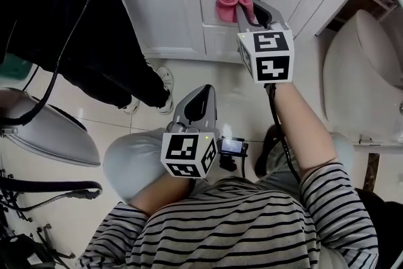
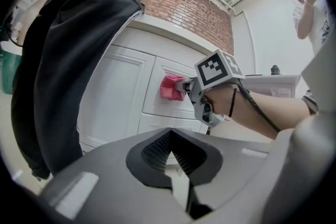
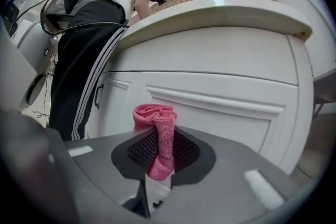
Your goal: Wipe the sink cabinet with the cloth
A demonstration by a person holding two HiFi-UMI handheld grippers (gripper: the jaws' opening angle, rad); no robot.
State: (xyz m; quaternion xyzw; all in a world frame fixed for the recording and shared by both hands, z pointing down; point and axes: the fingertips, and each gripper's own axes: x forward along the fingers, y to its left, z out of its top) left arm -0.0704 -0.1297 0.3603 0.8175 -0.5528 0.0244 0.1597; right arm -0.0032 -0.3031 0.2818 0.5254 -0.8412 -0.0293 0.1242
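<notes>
A pink cloth (image 1: 233,4) is pressed against the white sink cabinet (image 1: 182,3), on the raised panel of its right door. My right gripper (image 1: 253,14) is shut on the cloth (image 3: 157,136), which bunches out past the jaws toward the cabinet door (image 3: 220,107). My left gripper (image 1: 197,103) hangs back over the floor near my body, shut with nothing in it (image 2: 176,157). In the left gripper view, the cloth (image 2: 170,87) and the right gripper (image 2: 185,85) sit against the cabinet (image 2: 121,97).
A person in dark trousers (image 1: 94,28) stands at the cabinet's left side, shoes (image 1: 165,82) on the pale tiled floor (image 1: 208,72). A white toilet (image 1: 362,66) stands to the right. A grey appliance (image 1: 44,129) and cables (image 1: 38,198) lie at the left.
</notes>
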